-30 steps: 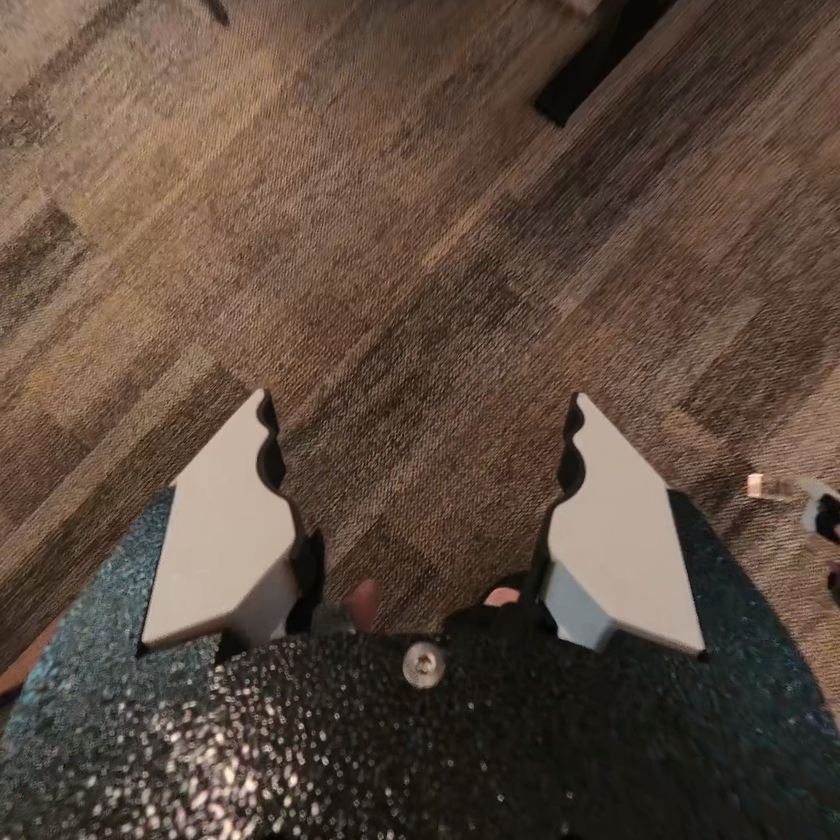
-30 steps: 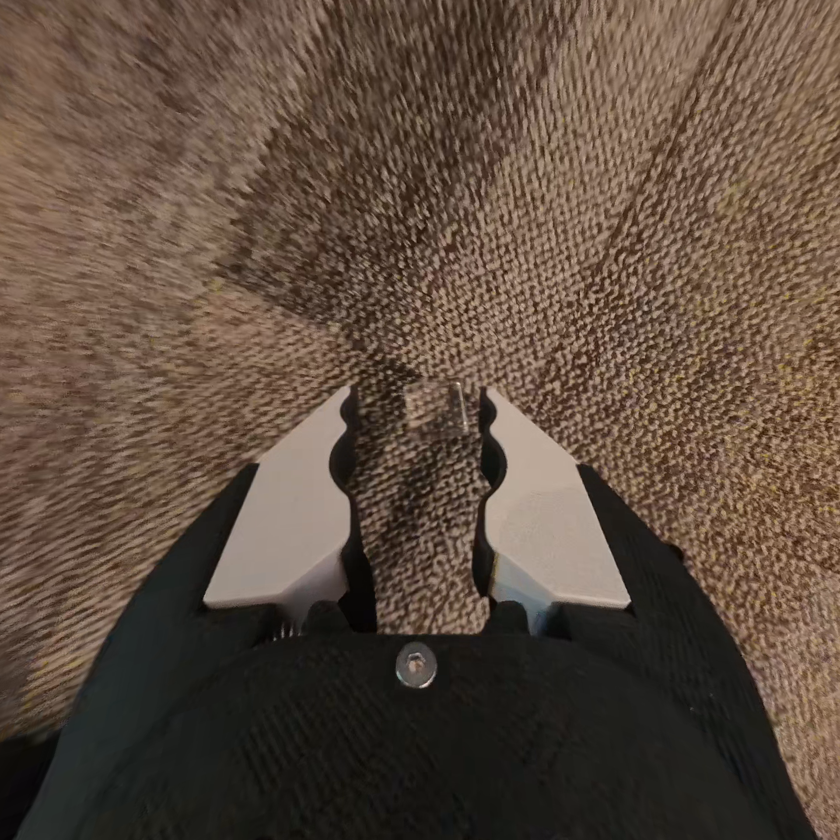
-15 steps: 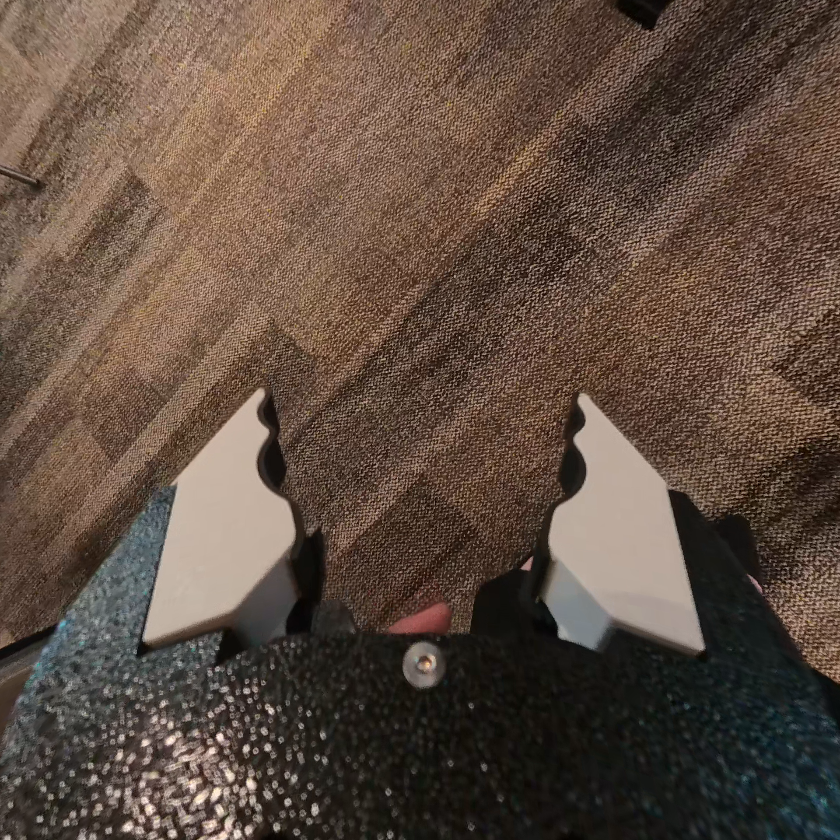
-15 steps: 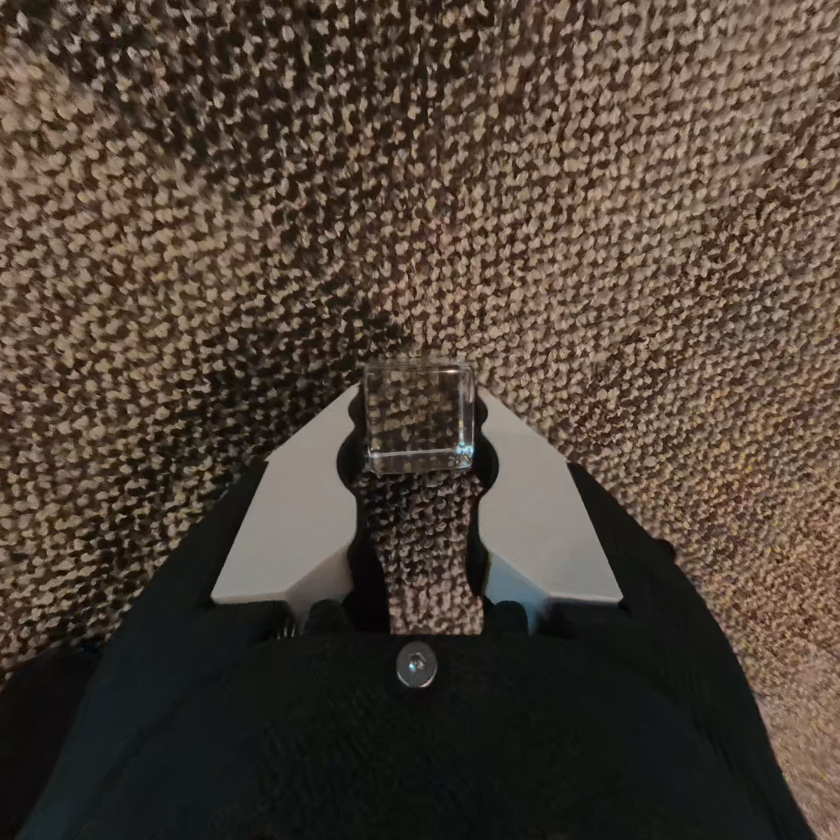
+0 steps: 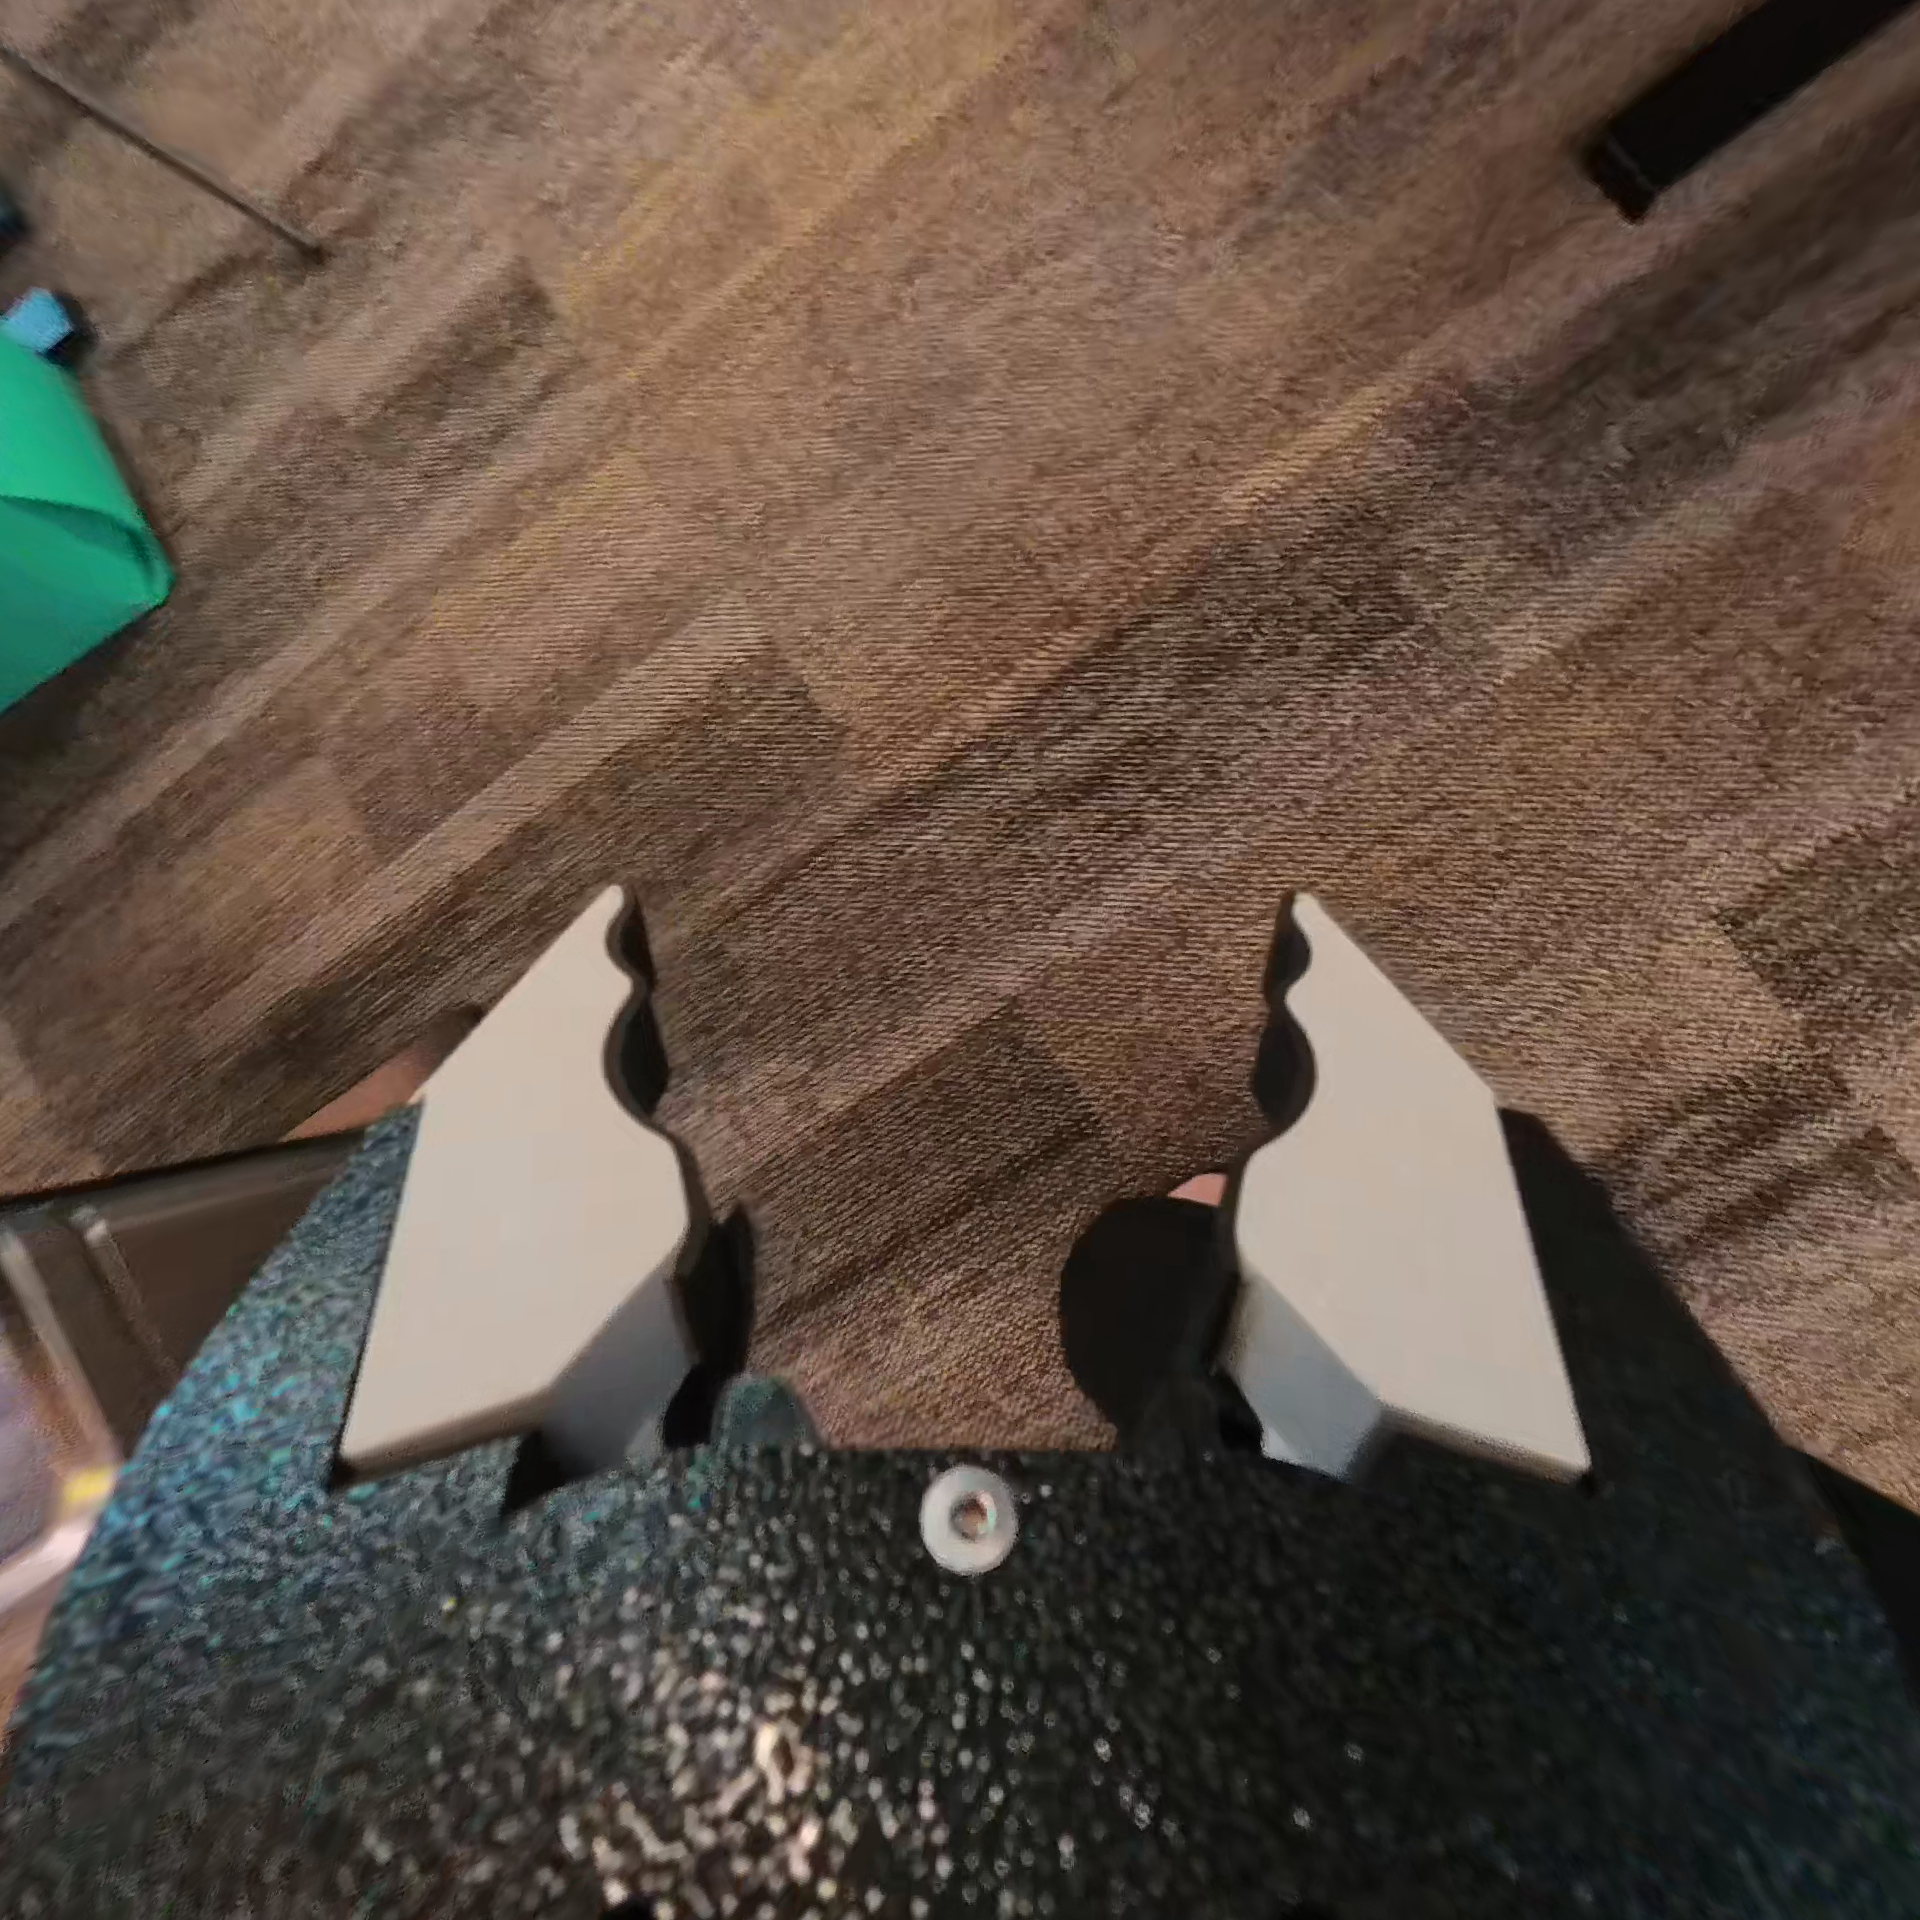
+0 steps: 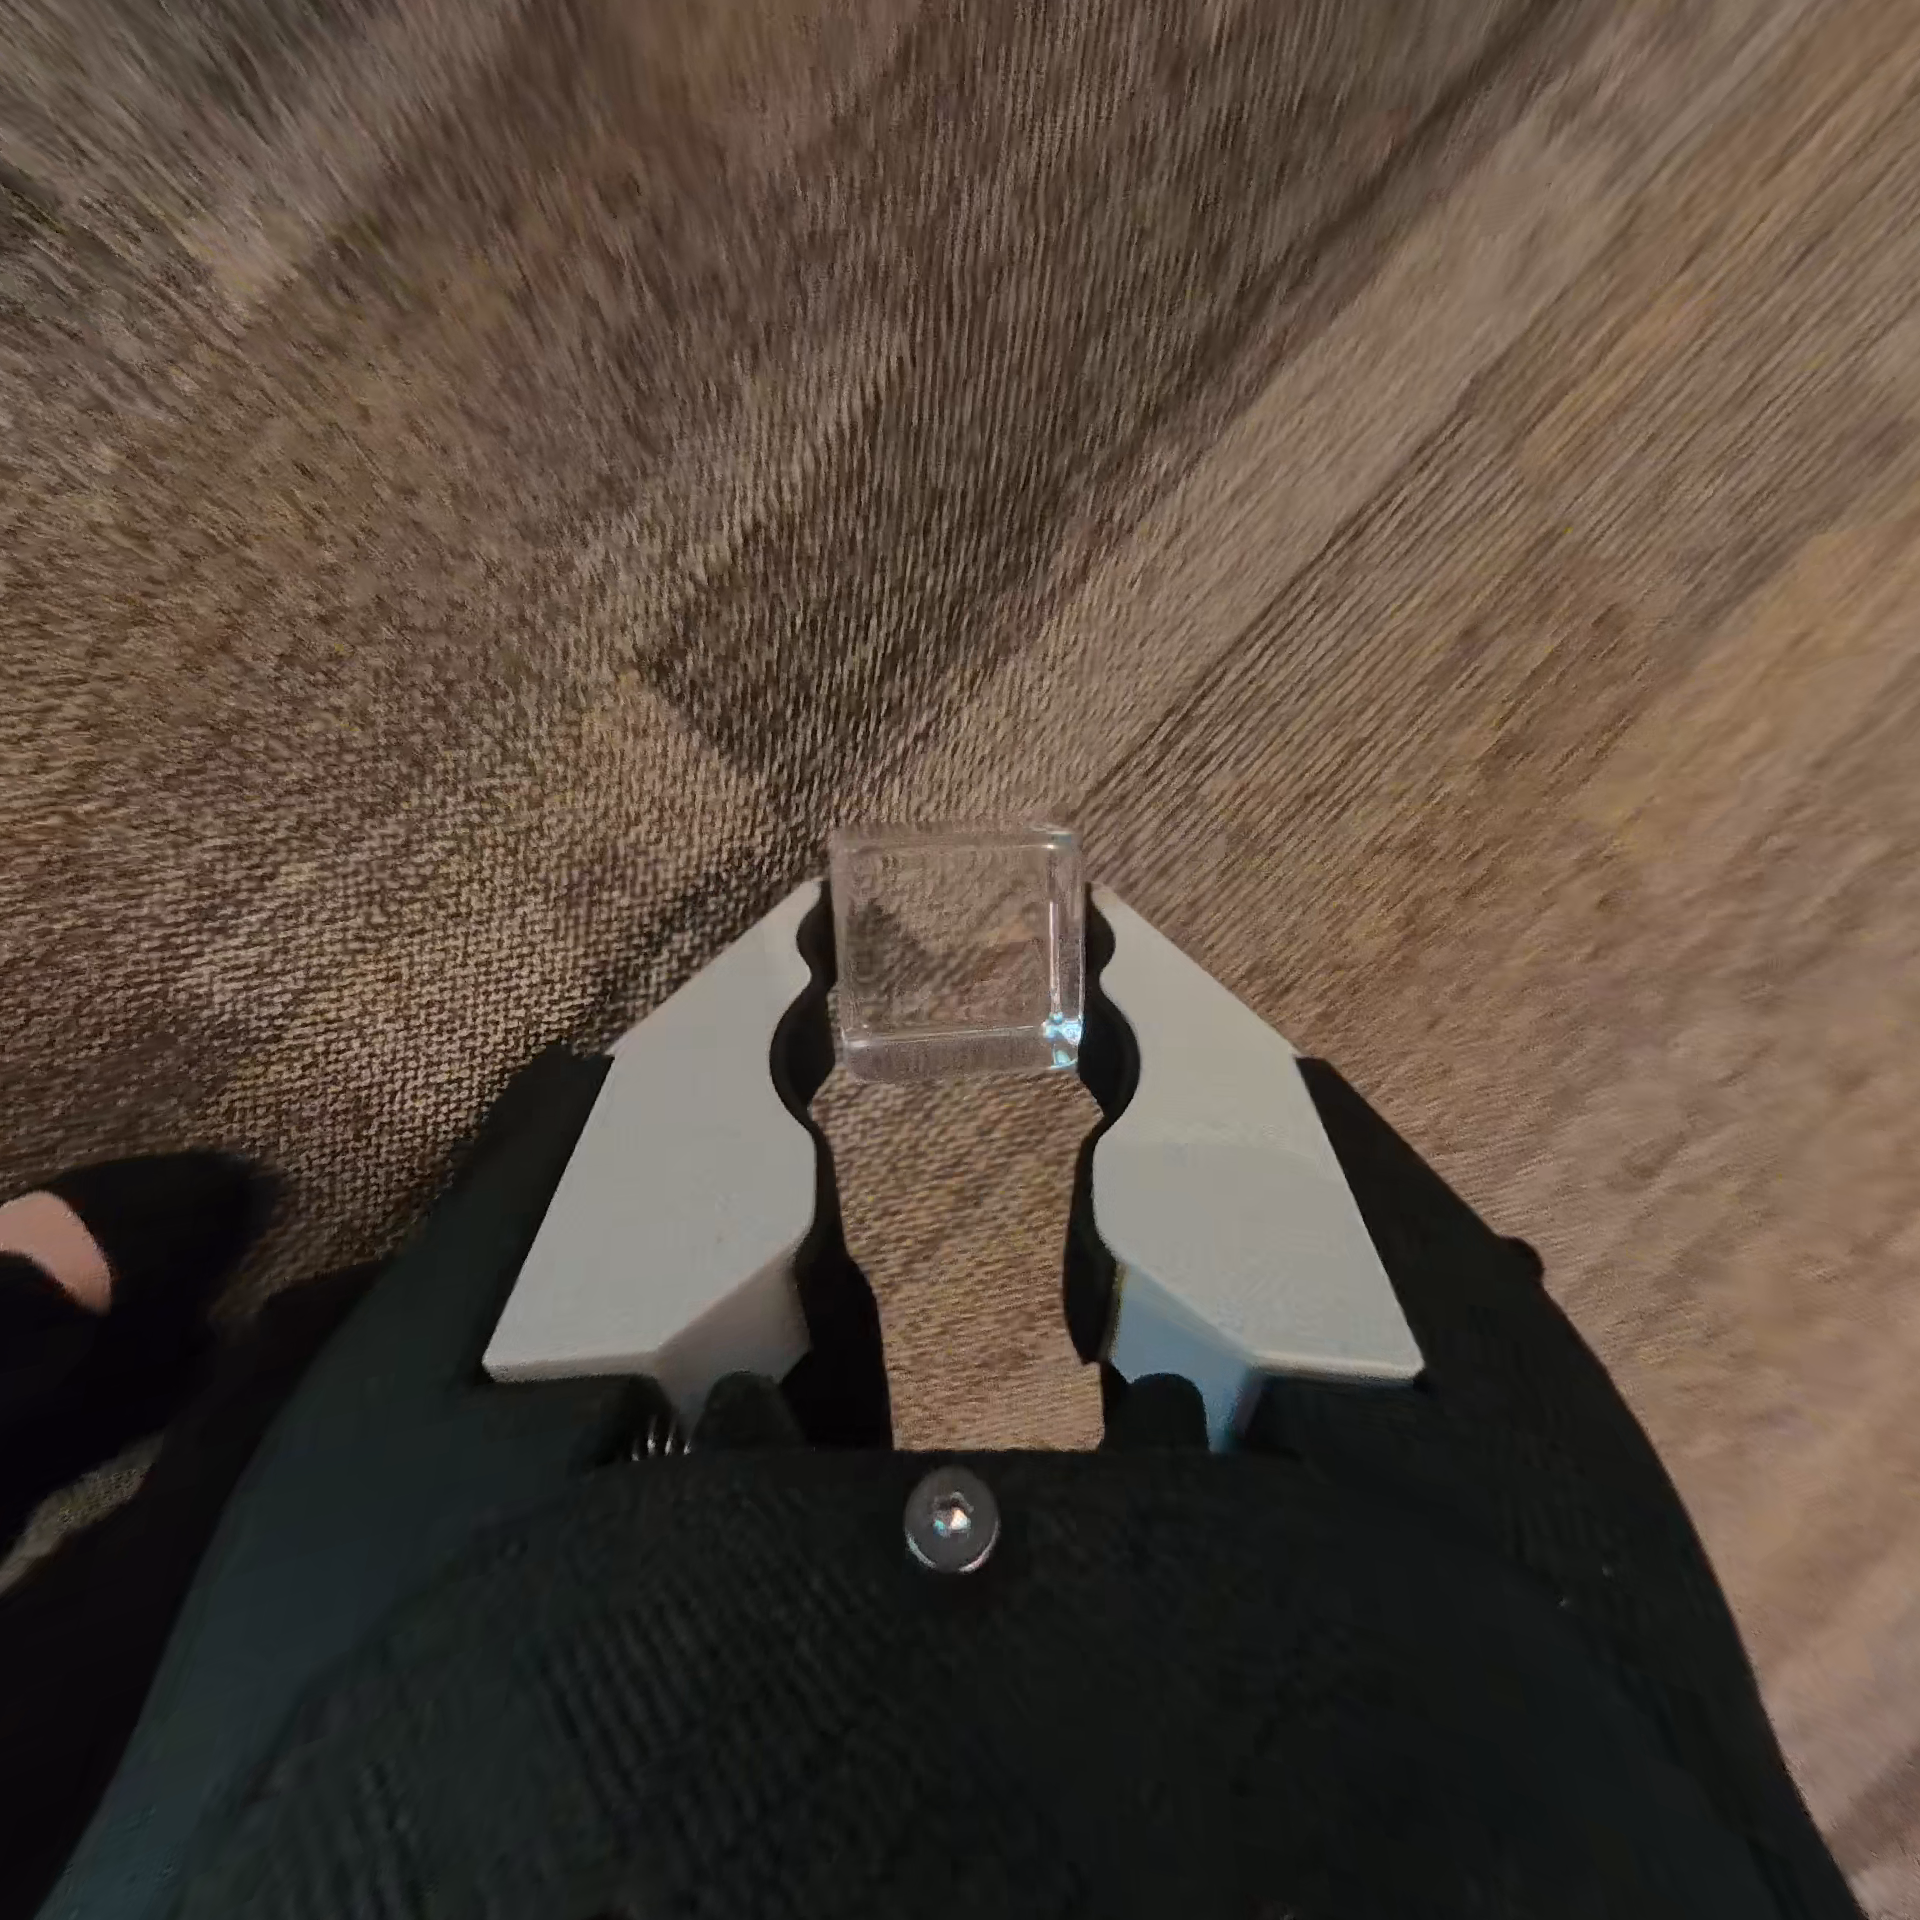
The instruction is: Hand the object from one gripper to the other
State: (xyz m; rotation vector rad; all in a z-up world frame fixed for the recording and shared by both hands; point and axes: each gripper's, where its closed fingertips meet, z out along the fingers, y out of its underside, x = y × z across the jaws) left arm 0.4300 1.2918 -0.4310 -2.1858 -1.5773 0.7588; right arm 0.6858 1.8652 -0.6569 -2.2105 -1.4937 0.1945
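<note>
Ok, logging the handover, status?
Right gripper shut on small clear plastic cube. Left gripper open, empty, over brown carpet. Nothing between its fingers.

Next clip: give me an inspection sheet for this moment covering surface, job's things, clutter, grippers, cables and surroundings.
Surface: brown patterned carpet floor; blurred in the right wrist view.
Job's things: small clear transparent cube, clamped between the right gripper's fingertips, above the carpet.
Clutter: green object at the left edge of the left wrist view; kind cannot be told.
Grippers: left gripper open and empty; right gripper shut on the cube.
Cables: thin dark line on the carpet, cable or rod, cannot tell.
Surroundings: dark bar at upper right; grey furniture edge at lower left.
</note>
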